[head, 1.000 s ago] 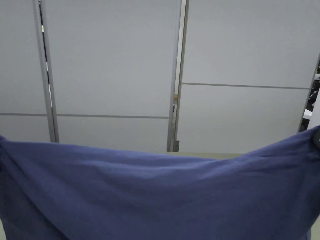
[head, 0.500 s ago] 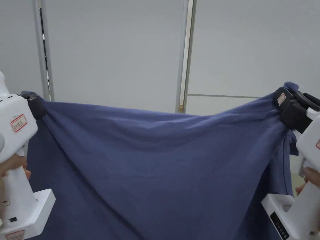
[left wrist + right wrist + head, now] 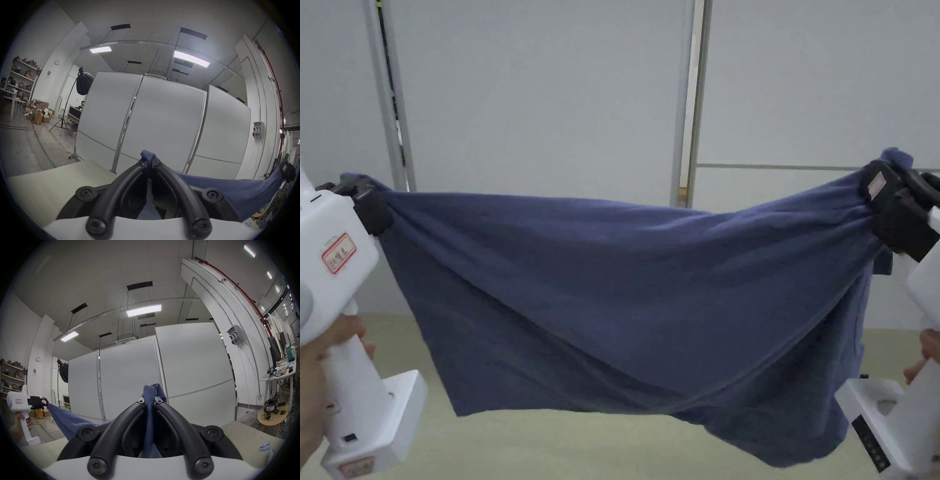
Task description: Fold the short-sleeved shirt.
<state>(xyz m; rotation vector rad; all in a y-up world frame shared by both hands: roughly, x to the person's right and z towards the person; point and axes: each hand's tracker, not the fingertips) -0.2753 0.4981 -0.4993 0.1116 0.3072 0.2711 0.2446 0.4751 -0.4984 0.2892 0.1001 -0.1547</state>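
Left gripper (image 3: 362, 190) and right gripper (image 3: 890, 181) are both clamping the shirt (image 3: 637, 300), stretching it between them; advising level, taut lowering onto table (image 3: 550, 447).

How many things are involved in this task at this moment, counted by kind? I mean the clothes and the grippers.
Blue shirts: 1, the shirt, held up in the air
Grippers: 2, the left gripper and the right gripper, each closed on one end of it
Total: 3
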